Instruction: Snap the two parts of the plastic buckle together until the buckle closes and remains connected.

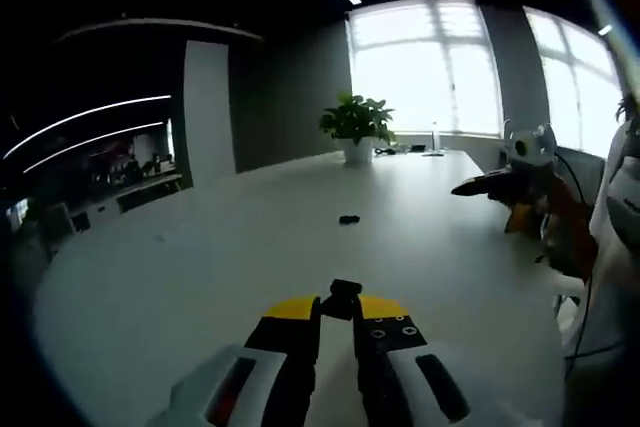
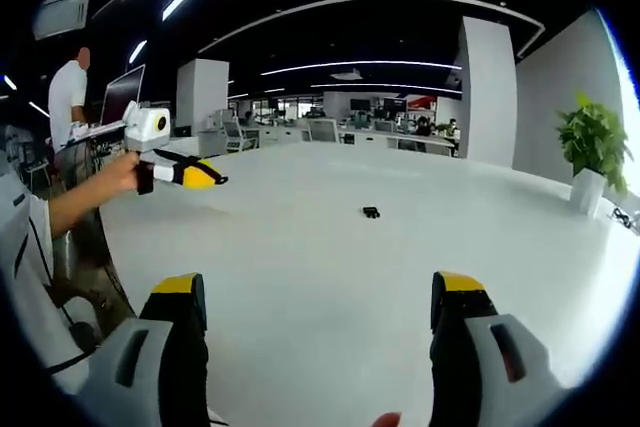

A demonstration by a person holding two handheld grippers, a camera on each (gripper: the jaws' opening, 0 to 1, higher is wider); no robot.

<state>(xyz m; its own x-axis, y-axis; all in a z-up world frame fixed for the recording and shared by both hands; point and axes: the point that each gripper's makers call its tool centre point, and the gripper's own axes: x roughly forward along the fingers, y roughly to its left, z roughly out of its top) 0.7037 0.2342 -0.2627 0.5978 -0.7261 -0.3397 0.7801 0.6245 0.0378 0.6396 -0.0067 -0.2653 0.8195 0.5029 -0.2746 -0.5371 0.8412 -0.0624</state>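
My left gripper (image 1: 338,315) has its yellow-tipped jaws nearly together, shut on a small black buckle part (image 1: 346,297) that sticks out past the tips. The other black buckle part (image 1: 348,219) lies alone on the white table (image 1: 200,267), well ahead of those jaws. In the right gripper view that same loose part (image 2: 371,212) sits on the table beyond my right gripper (image 2: 320,312), which stands wide open with nothing between its jaws. The left gripper (image 2: 190,174) hangs above the table's left side, held by a hand. The right gripper (image 1: 490,187) enters the left gripper view from the right.
A potted plant (image 1: 357,125) stands at the far end of the table near bright windows; it also shows at the right (image 2: 592,152). A person (image 2: 68,97) stands by a monitor at the far left. Desks and chairs (image 2: 330,132) line the room behind.
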